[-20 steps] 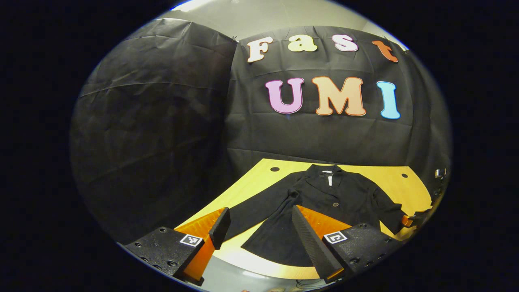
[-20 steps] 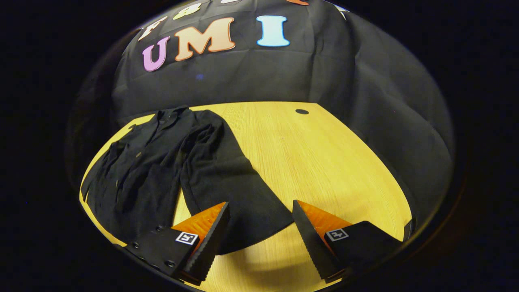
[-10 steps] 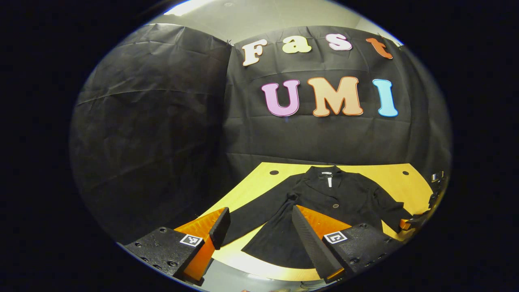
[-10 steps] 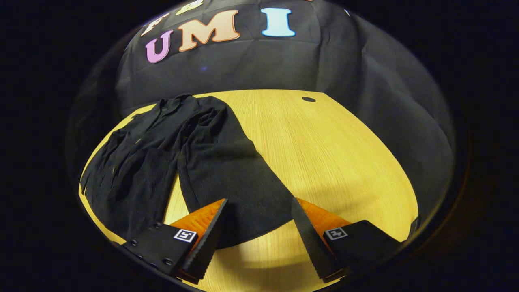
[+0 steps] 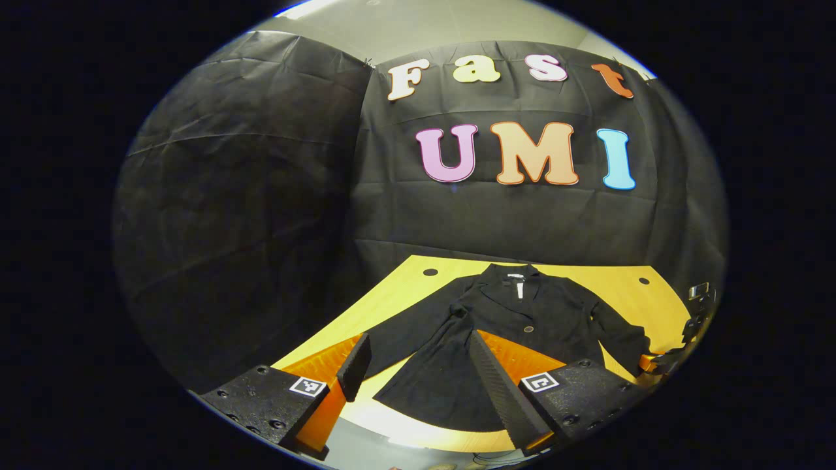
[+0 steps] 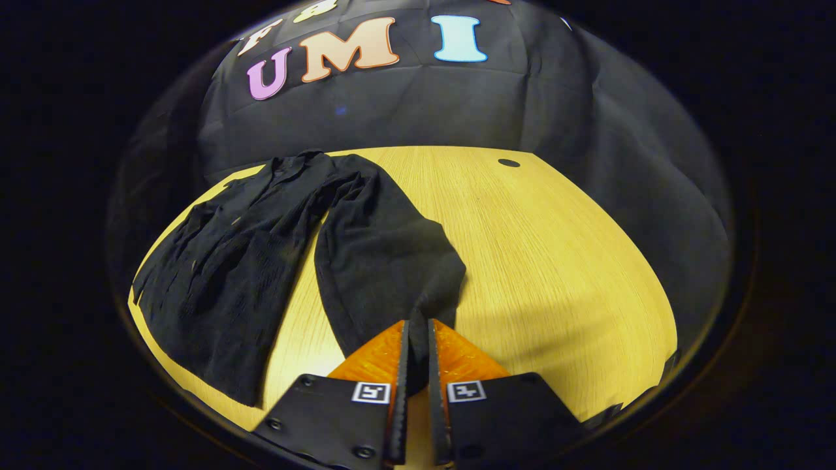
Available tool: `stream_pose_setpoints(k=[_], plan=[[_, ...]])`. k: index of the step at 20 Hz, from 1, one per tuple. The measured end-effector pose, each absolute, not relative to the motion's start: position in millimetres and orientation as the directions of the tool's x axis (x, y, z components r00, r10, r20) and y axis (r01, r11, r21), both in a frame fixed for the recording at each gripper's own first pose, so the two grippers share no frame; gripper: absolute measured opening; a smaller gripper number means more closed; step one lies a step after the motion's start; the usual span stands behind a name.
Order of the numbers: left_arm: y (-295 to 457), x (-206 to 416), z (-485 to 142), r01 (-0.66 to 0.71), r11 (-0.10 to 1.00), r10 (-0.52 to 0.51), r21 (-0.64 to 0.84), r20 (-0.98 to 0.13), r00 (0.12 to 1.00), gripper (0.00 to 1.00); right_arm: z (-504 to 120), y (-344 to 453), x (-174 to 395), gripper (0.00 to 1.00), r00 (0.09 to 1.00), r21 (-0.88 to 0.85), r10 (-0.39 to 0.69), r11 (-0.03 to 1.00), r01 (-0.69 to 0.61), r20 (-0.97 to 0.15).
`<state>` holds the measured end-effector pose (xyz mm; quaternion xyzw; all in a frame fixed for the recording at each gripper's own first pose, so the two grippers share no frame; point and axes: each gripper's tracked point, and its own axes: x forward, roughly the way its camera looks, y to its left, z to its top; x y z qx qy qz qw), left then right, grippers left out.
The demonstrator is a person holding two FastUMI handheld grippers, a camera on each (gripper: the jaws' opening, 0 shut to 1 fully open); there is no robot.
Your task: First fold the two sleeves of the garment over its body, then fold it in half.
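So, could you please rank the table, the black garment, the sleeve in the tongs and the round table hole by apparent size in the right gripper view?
1. table
2. black garment, sleeves included
3. sleeve, pinched by the right tongs
4. round table hole

The sleeve lies nearest the camera, so it likely looks bigger than it is.

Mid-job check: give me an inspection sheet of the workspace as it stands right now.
Surface: wooden table, two small round holes near its far edge.
Job's things: black garment lying flat, collar far; right sleeve pinched at its cuff, left sleeve spread out, unfolded.
Clutter: nothing seen.
Grippers: right gripper jaws closed on the right sleeve; left gripper jaws wide apart above the near hem, holding nothing.
Cables: nothing seen.
Surroundings: black cloth wall behind the table.
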<state>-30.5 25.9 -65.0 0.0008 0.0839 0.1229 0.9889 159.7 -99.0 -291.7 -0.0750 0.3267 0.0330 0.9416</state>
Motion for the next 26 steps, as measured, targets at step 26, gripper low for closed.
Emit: stream_pose_setpoints(k=[26], plan=[[51.3, 38.3, -59.6, -0.083, 0.997, 0.083, 0.004, -0.145, 0.986, 0.92, -153.3, -8.9, 200.9, 0.02, 0.890, -0.119, -0.055, 0.993, 0.001, -0.453]])
